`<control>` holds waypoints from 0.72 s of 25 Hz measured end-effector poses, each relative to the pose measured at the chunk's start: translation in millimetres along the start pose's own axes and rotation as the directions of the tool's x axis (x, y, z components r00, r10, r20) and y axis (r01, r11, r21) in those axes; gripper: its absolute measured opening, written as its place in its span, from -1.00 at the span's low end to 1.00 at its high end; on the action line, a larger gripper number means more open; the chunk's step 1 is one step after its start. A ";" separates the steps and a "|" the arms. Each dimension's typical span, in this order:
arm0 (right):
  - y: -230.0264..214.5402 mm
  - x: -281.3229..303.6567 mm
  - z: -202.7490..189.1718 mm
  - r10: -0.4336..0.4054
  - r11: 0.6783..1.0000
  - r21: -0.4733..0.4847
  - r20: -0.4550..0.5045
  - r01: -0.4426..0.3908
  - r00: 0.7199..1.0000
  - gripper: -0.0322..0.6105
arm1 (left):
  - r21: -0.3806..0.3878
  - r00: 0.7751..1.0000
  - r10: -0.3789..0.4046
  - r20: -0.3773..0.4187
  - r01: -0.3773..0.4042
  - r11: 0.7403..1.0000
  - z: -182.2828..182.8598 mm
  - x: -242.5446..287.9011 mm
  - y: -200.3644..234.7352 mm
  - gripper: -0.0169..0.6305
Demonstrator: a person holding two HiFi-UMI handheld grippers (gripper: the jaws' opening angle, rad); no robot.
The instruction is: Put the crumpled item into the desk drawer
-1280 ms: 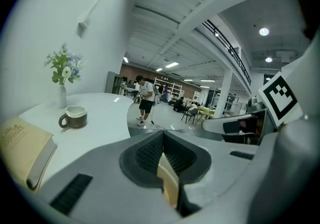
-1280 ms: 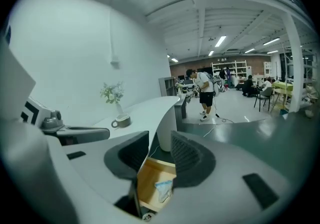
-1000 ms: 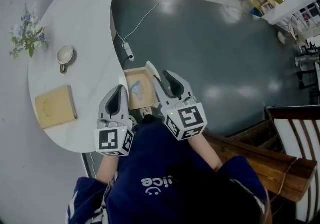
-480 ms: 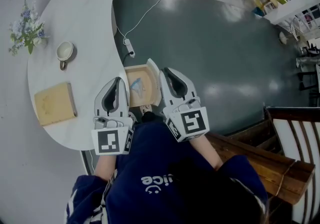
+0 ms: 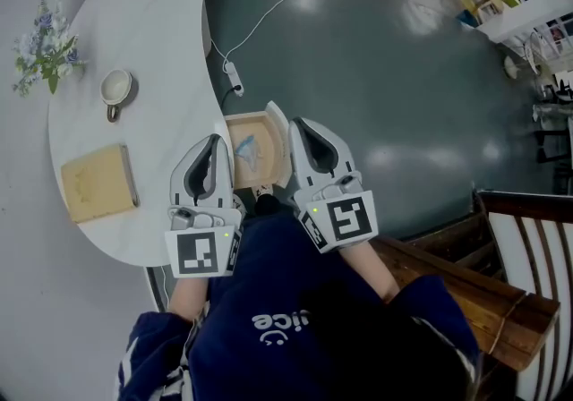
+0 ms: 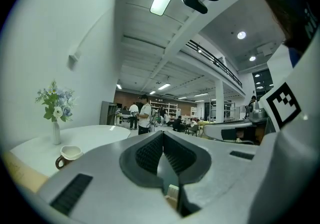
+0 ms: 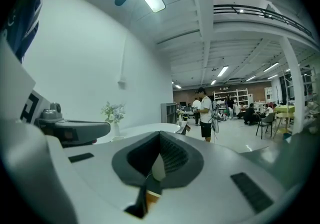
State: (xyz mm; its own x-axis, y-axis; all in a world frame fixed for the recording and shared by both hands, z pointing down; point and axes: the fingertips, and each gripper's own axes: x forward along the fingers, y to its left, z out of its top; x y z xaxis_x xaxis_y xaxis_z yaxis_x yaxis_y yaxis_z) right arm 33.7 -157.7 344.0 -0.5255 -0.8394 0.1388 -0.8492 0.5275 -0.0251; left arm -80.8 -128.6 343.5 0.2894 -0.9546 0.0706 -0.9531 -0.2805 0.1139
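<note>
The desk drawer (image 5: 269,178) stands pulled out from the white desk (image 5: 143,32), its wooden inside showing. A crumpled bluish-white item (image 5: 248,150) lies inside it. My left gripper (image 5: 211,141) is shut over the desk edge, just left of the drawer; its pads meet with nothing between them in the left gripper view (image 6: 163,135). My right gripper (image 5: 298,124) sits just right of the drawer's white front panel (image 5: 279,135). Its jaws have just been closing and now stand together, empty (image 7: 159,135).
On the desk are a cup (image 5: 115,89), a tan book (image 5: 98,183) and a vase of flowers (image 5: 40,50). A power strip (image 5: 235,79) with its cable lies on the dark floor. A wooden chair (image 5: 501,301) stands at the right. People stand far off (image 6: 145,115).
The right gripper's jaws, wide apart a second ago, have come together beside the drawer front. The left gripper has risen a little. The crumpled item stays in the drawer.
</note>
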 end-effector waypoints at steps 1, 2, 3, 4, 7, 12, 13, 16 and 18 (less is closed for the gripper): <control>-0.1 0.4 -0.9 0.000 1.000 0.001 -0.003 0.000 1.000 -0.88 | 0.004 1.000 0.001 -0.005 -0.001 1.000 -1.2 0.1 0.0 -0.93; 0.1 0.8 -1.4 0.001 1.000 0.002 -0.003 -0.001 1.000 -0.88 | 0.011 1.000 0.000 -0.007 0.000 1.000 -2.0 0.1 0.1 -0.93; 0.4 1.1 -1.7 0.002 1.000 0.002 -0.003 -0.002 1.000 -0.88 | 0.018 1.000 -0.001 -0.008 0.001 1.000 -2.4 0.3 -0.1 -0.93; 0.7 1.5 -2.0 0.003 1.000 -0.001 -0.004 -0.003 1.000 -0.88 | 0.024 1.000 -0.003 -0.009 0.003 1.000 -2.8 0.5 -0.3 -0.93; 1.4 2.5 -3.9 0.008 1.000 -0.013 -0.013 -0.008 1.000 -0.88 | 0.031 1.000 -0.004 -0.015 0.005 1.000 -3.9 1.5 -1.0 -0.93; 1.7 3.9 -5.0 0.016 1.000 -0.016 -0.021 -0.016 1.000 -0.88 | 0.032 0.999 0.002 -0.034 -0.001 0.999 -4.9 3.6 -0.7 -0.93; 1.7 4.1 -5.6 0.016 1.000 -0.016 -0.021 -0.017 1.000 -0.88 | 0.032 0.999 0.005 -0.040 -0.004 0.999 -6.0 3.7 -0.5 -0.93; 2.4 4.6 -7.7 0.019 1.000 -0.017 -0.023 -0.020 1.000 -0.88 | 0.033 0.999 -0.002 -0.043 0.004 0.999 -9.0 3.9 -1.9 -0.93; 3.2 4.8 -9.0 0.023 1.000 -0.016 -0.026 -0.023 0.999 -0.88 | 0.036 0.999 -0.004 -0.048 0.006 0.999 -10.3 3.9 -2.3 -0.93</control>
State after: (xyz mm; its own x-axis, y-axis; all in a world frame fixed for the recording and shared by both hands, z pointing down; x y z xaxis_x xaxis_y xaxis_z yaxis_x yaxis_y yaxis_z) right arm 28.9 -158.9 353.5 -0.5432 -0.8234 0.1641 -0.8358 0.5489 -0.0124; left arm -76.5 -130.6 353.8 0.2971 -0.9476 0.1173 -0.9540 -0.2894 0.0785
